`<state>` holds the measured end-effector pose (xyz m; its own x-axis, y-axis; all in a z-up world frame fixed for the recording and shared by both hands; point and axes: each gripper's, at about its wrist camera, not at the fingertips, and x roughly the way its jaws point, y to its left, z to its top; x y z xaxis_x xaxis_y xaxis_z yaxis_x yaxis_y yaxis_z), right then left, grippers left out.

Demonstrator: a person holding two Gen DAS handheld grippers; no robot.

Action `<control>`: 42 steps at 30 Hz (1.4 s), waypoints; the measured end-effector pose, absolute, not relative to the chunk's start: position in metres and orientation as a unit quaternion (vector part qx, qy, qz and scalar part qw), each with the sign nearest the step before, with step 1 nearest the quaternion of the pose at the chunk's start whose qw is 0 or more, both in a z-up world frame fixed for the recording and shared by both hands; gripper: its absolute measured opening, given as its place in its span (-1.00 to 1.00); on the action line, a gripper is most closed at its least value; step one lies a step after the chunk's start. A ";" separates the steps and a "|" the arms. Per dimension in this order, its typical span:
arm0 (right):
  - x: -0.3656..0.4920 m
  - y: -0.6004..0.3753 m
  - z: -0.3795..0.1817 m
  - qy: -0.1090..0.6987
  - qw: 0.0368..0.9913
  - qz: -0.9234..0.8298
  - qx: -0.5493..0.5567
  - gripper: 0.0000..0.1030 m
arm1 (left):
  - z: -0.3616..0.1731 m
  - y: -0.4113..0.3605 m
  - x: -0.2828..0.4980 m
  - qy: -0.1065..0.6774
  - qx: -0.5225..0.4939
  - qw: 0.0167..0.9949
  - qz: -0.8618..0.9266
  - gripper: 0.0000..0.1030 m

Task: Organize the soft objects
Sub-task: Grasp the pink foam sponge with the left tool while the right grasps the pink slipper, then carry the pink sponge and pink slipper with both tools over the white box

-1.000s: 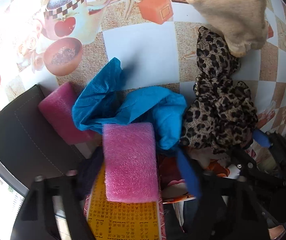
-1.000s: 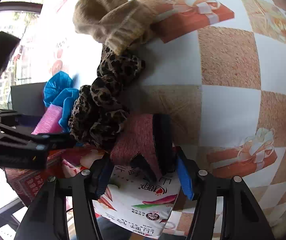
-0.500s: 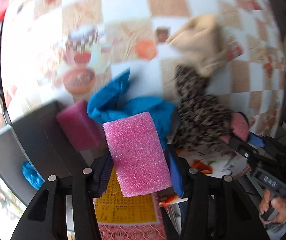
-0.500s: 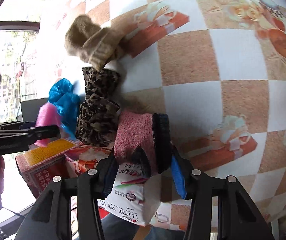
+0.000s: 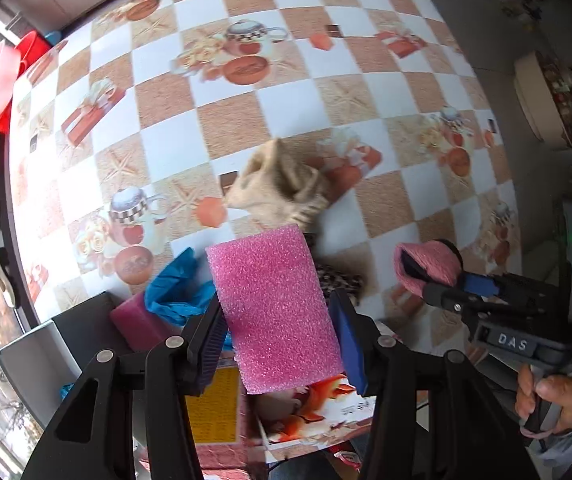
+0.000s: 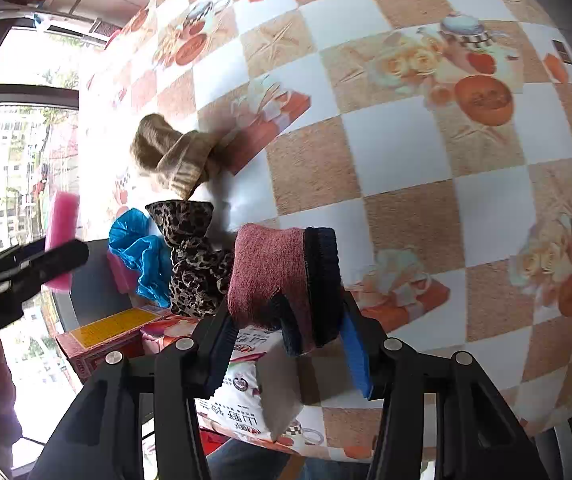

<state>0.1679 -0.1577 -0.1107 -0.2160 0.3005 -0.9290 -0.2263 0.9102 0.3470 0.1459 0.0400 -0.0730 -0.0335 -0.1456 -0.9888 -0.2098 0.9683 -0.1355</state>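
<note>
Nearest the left wrist camera, the left gripper (image 5: 278, 336) has its fingers clenched on a pink foam block (image 5: 274, 312), held clear above the bench (image 5: 366, 92). The right gripper (image 6: 286, 336) likewise grips a pink knit sock with a dark cuff (image 6: 282, 276), also raised off the surface. Both pairs of fingers have just been closing, each with its object between them. Just beyond lie a leopard-print cloth (image 6: 190, 264), a blue plastic piece (image 6: 142, 252) and a second foam block (image 5: 134, 320), and farther off a beige knit sock (image 5: 282, 188). This looks like the carry step: each item is picked and needs a destination, probably the dark bin (image 5: 82, 328) at the bench edge, before release.
</note>
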 end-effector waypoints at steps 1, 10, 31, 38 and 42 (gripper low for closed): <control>0.166 -0.157 -0.109 0.750 0.627 0.208 0.027 -0.02 | -0.072 0.035 0.145 0.717 -0.122 0.686 0.021 0.06; 0.164 -0.163 -0.088 0.744 0.637 0.197 0.041 -0.02 | -0.056 0.012 0.124 0.705 -0.126 0.698 0.007 0.06; 0.095 -0.180 -0.070 0.741 0.652 0.156 0.038 -0.02 | -0.045 -0.025 0.033 0.699 -0.127 0.699 -0.086 0.06; 0.065 -0.162 -0.052 0.733 0.660 0.161 0.035 -0.02 | -0.036 -0.014 -0.003 0.690 -0.130 0.705 -0.103 0.06; 0.051 -0.143 -0.041 0.725 0.666 0.176 0.024 -0.02 | -0.030 -0.005 -0.020 0.681 -0.126 0.713 -0.109 0.06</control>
